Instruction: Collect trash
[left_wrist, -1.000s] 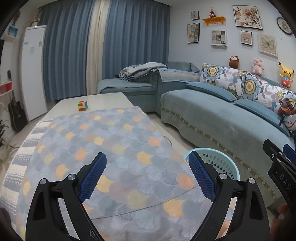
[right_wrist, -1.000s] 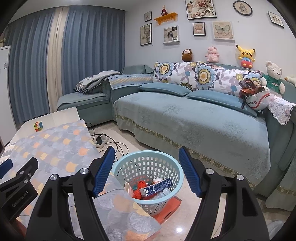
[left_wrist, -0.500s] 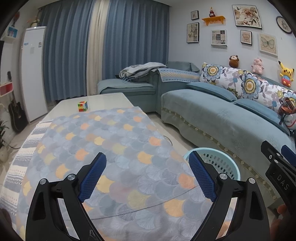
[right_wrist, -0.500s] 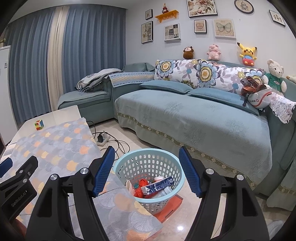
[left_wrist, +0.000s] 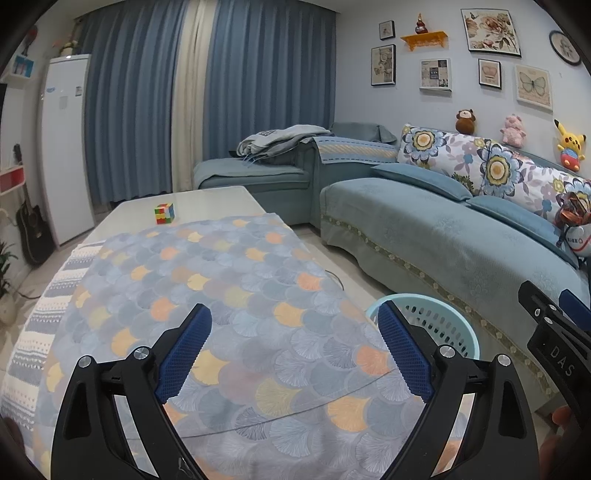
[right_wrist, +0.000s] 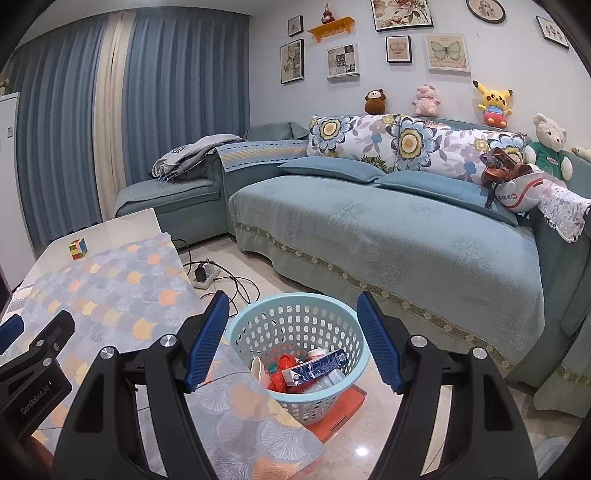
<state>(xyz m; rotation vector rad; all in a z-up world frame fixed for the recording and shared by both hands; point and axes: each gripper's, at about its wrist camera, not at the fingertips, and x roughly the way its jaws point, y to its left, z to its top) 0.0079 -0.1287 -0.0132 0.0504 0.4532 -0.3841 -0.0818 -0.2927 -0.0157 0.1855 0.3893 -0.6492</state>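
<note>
A light blue perforated basket stands on the floor between the table and the sofa; it also shows in the left wrist view. It holds trash: a blue and white carton, red wrappers and plastic pieces. My right gripper is open and empty above the basket. My left gripper is open and empty above the table's patterned cloth. No loose trash shows on the table.
A Rubik's cube sits at the table's far end. A blue sofa with cushions and plush toys runs along the right. A power strip with cables lies on the floor. An orange flat object lies under the basket.
My right gripper has shifted slightly, so the basket sits a bit lower and more centred between the fingers. The left view is almost unchanged.
</note>
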